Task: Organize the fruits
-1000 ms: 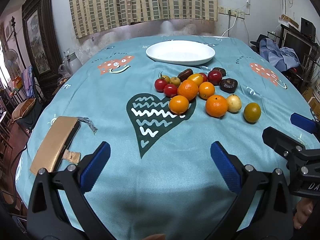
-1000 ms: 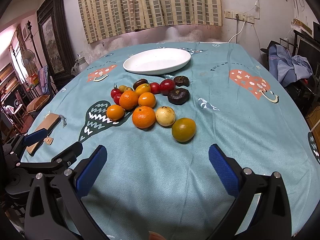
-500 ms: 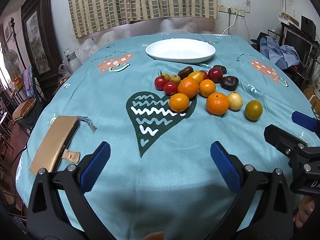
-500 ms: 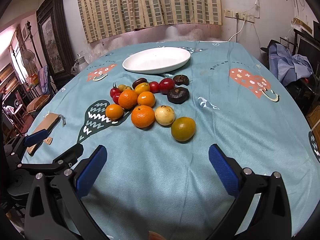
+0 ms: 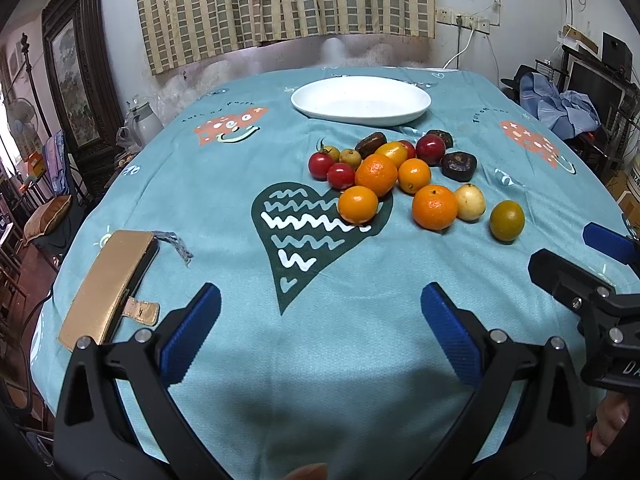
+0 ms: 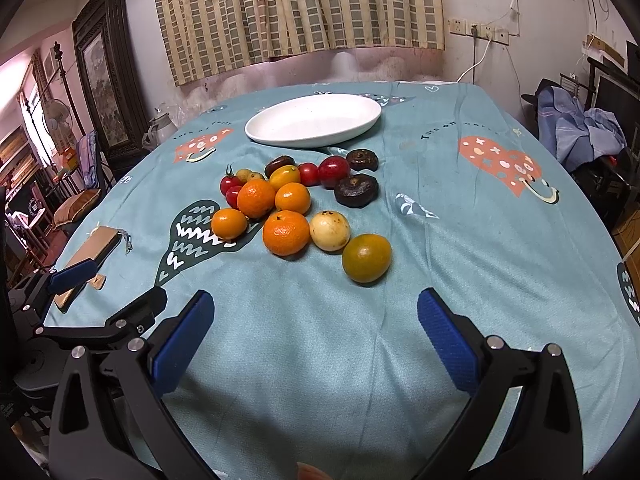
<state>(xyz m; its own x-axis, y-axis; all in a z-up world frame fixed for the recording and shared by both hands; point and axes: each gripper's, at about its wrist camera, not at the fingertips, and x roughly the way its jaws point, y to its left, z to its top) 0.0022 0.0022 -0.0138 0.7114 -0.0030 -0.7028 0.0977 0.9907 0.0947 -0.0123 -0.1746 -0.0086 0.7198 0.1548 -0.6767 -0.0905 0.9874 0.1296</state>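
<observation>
while idle, claws [image 5: 320,320] [image 6: 314,322] wide, empty

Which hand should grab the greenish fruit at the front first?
Probably the right gripper. The greenish fruit sits just ahead of its open fingers, nearest of the pile. From the left gripper, also open, it lies far off to the side.

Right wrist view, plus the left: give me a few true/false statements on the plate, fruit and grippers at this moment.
1. The plate holds no fruit. True.
2. The right gripper is shut on an orange. False: it is open and holds nothing.
3. The green fruit lies nearest the right gripper. True.
4. The left gripper is shut. False: it is open.
5. A wallet lies apart from the fruit. True.
</observation>
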